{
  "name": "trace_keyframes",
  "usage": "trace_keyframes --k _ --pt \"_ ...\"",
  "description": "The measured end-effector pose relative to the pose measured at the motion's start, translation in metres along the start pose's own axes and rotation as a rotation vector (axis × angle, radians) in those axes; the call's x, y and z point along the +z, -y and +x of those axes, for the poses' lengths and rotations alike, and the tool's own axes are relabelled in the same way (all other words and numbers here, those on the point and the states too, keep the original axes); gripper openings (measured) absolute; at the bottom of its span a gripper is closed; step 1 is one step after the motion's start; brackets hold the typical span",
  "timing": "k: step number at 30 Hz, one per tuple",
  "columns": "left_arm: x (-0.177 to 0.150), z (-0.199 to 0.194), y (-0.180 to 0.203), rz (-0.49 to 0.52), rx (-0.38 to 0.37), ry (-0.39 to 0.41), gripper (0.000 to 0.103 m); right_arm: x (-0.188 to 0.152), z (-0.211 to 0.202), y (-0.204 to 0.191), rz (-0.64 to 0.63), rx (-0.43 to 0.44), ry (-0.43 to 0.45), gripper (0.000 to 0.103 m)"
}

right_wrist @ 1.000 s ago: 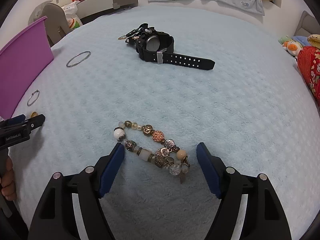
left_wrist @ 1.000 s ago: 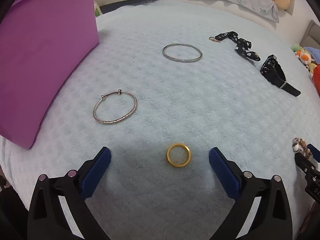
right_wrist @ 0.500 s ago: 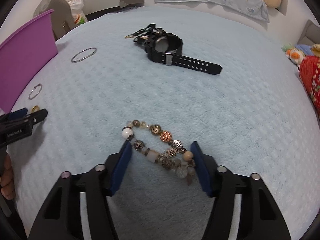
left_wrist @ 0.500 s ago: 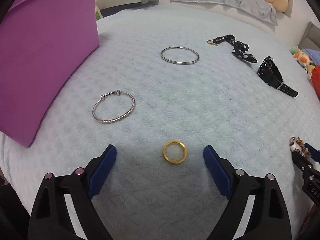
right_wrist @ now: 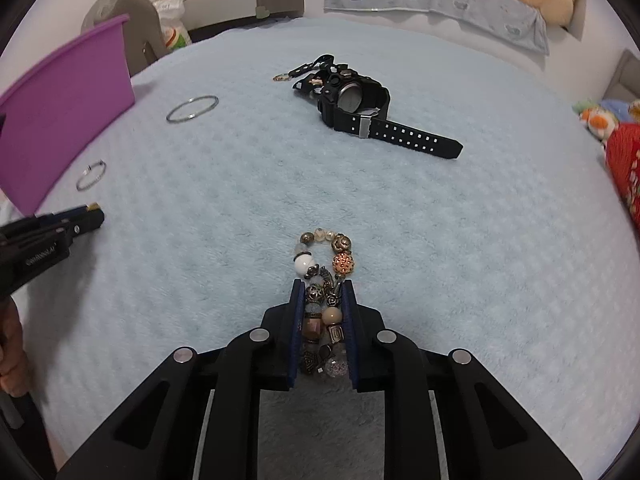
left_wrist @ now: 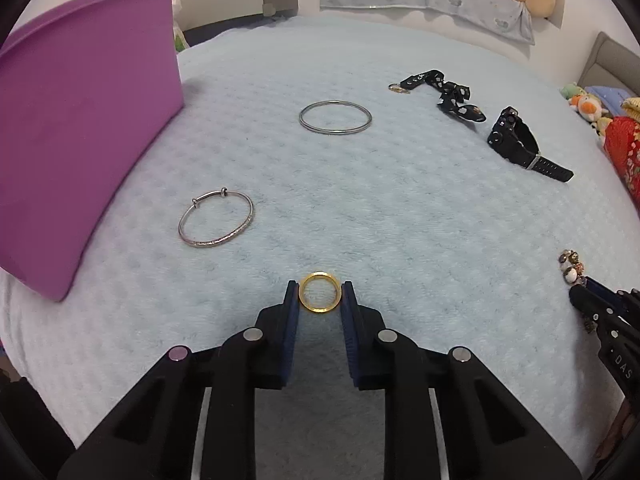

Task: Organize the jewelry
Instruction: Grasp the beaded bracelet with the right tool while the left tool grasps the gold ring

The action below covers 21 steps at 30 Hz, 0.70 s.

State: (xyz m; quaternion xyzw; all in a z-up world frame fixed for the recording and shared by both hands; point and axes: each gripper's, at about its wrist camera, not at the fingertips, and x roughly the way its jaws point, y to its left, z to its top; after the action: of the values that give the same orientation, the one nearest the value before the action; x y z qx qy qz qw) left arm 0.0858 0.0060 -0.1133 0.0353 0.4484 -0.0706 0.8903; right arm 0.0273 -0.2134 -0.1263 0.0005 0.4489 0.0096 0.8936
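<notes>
- Our left gripper (left_wrist: 320,295) pinches the small gold ring (left_wrist: 320,292) at its fingertips, well short of the purple plastic bin (left_wrist: 80,132), likely its destination.
- Our right gripper (right_wrist: 321,292) is clamped along the doubled-over beaded charm bracelet (right_wrist: 322,280), farther from that bin, bunching the beads for one lift.

Soft even light, fisheye-warped edges

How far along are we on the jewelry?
Nothing looks stowed; the purple bin's inside is hidden. In hand: the left gripper pinches the gold ring, the right gripper the beaded bracelet. Left on the blanket: two silver bangles, black watch, black strap.
</notes>
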Motion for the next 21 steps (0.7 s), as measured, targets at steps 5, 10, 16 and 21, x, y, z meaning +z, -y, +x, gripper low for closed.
trace_keyframes --k 5,10,16,21 --pt "0.0 -0.007 -0.005 -0.02 -0.026 0.0 0.021 -0.001 -0.006 0.003 0.042 0.036 0.005 0.017" --pt "-0.001 -0.018 -0.006 -0.027 -0.054 0.005 0.021 -0.001 -0.014 0.003 0.068 0.057 0.012 0.017" --pt "0.002 -0.037 -0.009 -0.04 -0.065 0.029 0.021 -0.001 -0.027 0.003 0.094 0.066 0.019 0.017" --pt "0.005 -0.054 -0.008 -0.04 -0.081 0.062 0.021 -0.005 -0.039 0.0 0.098 0.063 0.031 0.017"
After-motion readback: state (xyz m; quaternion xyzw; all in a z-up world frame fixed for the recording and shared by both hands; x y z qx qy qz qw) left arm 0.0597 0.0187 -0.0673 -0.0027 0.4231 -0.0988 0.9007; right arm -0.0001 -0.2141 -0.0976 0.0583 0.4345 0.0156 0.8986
